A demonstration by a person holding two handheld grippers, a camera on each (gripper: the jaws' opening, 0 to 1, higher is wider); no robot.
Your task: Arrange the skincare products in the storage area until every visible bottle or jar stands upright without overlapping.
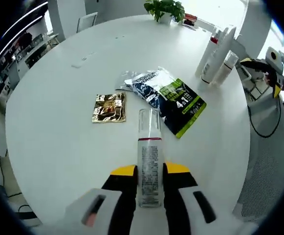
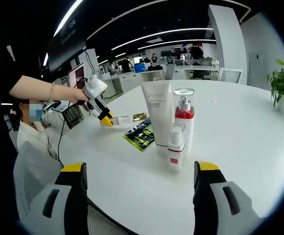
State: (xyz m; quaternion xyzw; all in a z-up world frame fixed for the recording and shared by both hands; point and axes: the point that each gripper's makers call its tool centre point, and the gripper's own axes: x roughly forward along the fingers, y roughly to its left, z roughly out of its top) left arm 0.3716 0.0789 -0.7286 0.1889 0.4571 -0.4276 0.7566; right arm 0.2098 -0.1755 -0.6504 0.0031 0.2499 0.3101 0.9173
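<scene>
— While the left claw [image 1: 150, 188] grips a clear-capped white pump bottle [image 1: 149, 164] over the round white desk [image 1: 58, 142], where's the rest?

— Three upright, apparently touching: white tube [image 2: 158, 115], red-collared bottle [image 2: 184, 120], small bottle [image 2: 175, 149]. Right claw [image 2: 141, 183] gapes wide.

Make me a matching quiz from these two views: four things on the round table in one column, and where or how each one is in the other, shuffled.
Things:
1. clear-capped bottle
2. gold sachet
3. white tube
4. potted plant

States:
A. at the table's far edge
B. lying flat, apart from the claws
C. lying between the left claw's jaws
D. upright beside the red-collared pump bottle

Pairs: 1-C, 2-B, 3-D, 4-A
</scene>
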